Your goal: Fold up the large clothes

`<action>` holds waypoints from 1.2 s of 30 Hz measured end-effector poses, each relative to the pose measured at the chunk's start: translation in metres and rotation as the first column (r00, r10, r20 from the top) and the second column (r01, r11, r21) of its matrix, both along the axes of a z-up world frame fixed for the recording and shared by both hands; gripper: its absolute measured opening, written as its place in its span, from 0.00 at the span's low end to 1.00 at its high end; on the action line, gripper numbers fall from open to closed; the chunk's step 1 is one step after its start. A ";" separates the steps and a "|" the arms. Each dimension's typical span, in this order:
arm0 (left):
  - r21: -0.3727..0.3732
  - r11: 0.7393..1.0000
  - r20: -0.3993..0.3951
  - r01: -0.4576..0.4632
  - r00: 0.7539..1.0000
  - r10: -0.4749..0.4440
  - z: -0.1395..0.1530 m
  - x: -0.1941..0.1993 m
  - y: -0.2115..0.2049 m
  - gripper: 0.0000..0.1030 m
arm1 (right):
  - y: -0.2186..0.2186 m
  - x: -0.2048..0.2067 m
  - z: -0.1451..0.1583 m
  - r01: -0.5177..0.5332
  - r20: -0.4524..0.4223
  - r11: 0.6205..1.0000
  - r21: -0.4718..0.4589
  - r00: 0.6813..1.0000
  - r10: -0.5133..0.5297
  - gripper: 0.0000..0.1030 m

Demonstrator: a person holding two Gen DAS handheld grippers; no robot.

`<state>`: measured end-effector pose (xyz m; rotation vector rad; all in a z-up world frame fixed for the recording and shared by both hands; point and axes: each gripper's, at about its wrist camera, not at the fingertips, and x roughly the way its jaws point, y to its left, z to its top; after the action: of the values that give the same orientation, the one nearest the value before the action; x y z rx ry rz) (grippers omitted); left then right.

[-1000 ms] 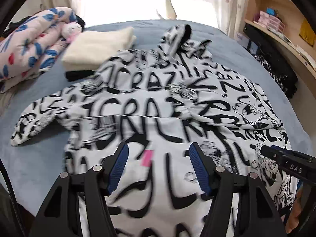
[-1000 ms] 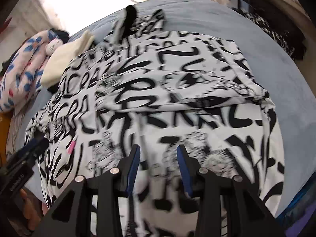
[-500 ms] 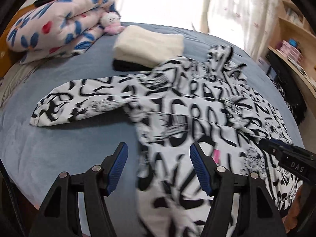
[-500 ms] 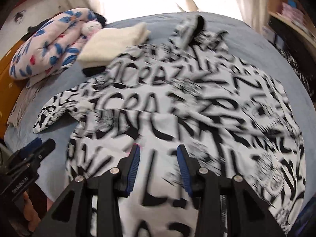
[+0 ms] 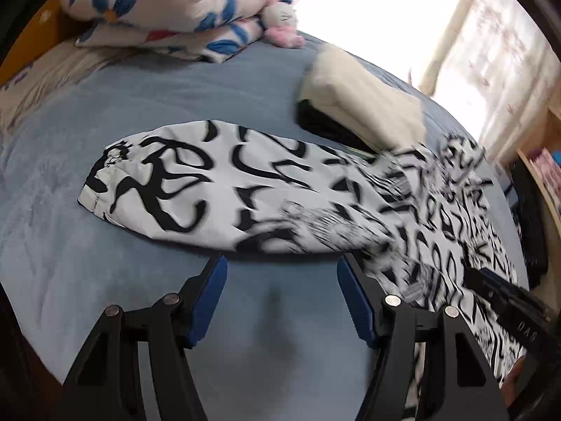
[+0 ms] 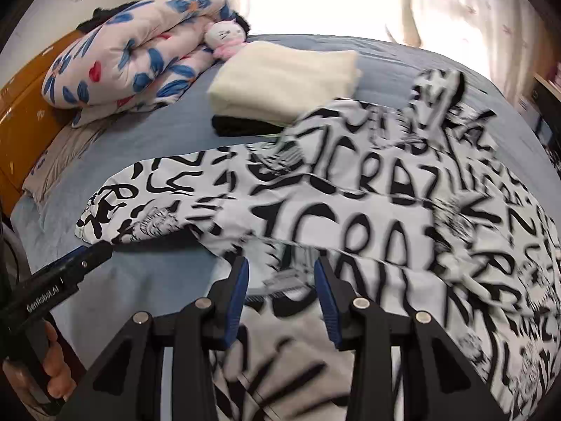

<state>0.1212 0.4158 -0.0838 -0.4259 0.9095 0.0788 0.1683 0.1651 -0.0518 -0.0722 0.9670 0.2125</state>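
Both my black blue-padded grippers gape empty, the left gripper (image 5: 280,291) over bare blue bedspread (image 5: 115,263) beside the black-and-white lettered jacket's (image 6: 368,210) outstretched sleeve (image 5: 217,196), the right gripper (image 6: 280,291) above its body.

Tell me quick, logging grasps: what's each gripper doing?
Left gripper: open, empty, beside the black-and-white printed jacket sleeve.
Right gripper: open, empty, over the jacket.

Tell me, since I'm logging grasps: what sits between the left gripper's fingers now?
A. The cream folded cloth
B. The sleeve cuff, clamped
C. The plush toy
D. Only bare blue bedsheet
D: the left gripper is open over the bedsheet, with the sleeve lying just beyond its fingertips, ungrasped.
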 end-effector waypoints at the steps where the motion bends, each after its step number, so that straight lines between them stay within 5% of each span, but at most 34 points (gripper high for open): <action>1: -0.021 1.000 0.002 -0.006 1.000 0.006 -0.005 0.003 0.009 0.62 | 0.007 0.004 -0.002 -0.007 0.003 1.000 -0.009 1.000 0.007 0.38; 9: -0.270 0.961 0.024 -0.060 0.997 0.069 -0.050 0.024 0.081 0.62 | 0.058 0.035 -0.032 -0.064 -0.021 0.997 -0.035 0.998 0.064 0.38; 15: -0.462 0.882 0.009 -0.094 0.994 0.111 -0.080 0.036 0.123 0.62 | 0.062 0.047 -0.052 -0.071 -0.071 0.997 -0.031 0.995 0.069 0.38; 18: -0.495 0.863 0.006 -0.104 0.992 0.123 -0.090 0.042 0.128 0.62 | 0.059 0.049 -0.053 -0.067 -0.077 0.998 -0.015 0.995 0.065 0.42; 20: -0.488 0.864 0.000 -0.127 0.989 0.146 -0.093 0.045 0.129 0.45 | 0.055 0.048 -0.052 -0.063 -0.078 0.998 -0.008 0.995 0.062 0.46; 21: -0.464 0.873 -0.015 -0.152 0.986 0.164 -0.095 0.048 0.130 0.09 | 0.053 0.048 -0.052 -0.062 -0.082 0.998 0.001 0.995 0.062 0.46; 22: -0.454 0.875 -0.034 -0.168 0.985 0.172 -0.096 0.051 0.129 0.00 | 0.052 0.049 -0.052 -0.060 -0.086 0.998 0.010 0.995 0.060 0.46; 25: -0.419 0.872 -0.031 -0.253 0.964 0.265 -0.091 0.046 0.133 0.00 | 0.043 0.046 -0.045 -0.045 -0.080 0.999 0.028 0.996 0.047 0.46; 28: -0.319 0.908 0.057 -0.271 0.951 0.303 -0.057 0.041 0.127 0.00 | 0.028 0.040 -0.037 -0.031 -0.063 0.999 0.042 0.997 0.034 0.46; 32: -0.271 0.941 0.150 -0.204 0.956 0.251 -0.007 0.047 0.108 0.00 | 0.001 0.029 -0.026 -0.002 -0.050 0.998 0.060 0.999 0.006 0.46; 36: -0.279 0.947 0.128 -0.157 0.972 0.198 0.009 0.048 0.093 0.04 | -0.028 0.018 -0.018 0.035 -0.049 0.996 0.087 0.998 -0.031 0.46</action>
<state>0.1691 0.5088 -0.0753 -0.7562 0.7288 0.0873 0.1864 0.1371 -0.0701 0.0294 1.0042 0.2270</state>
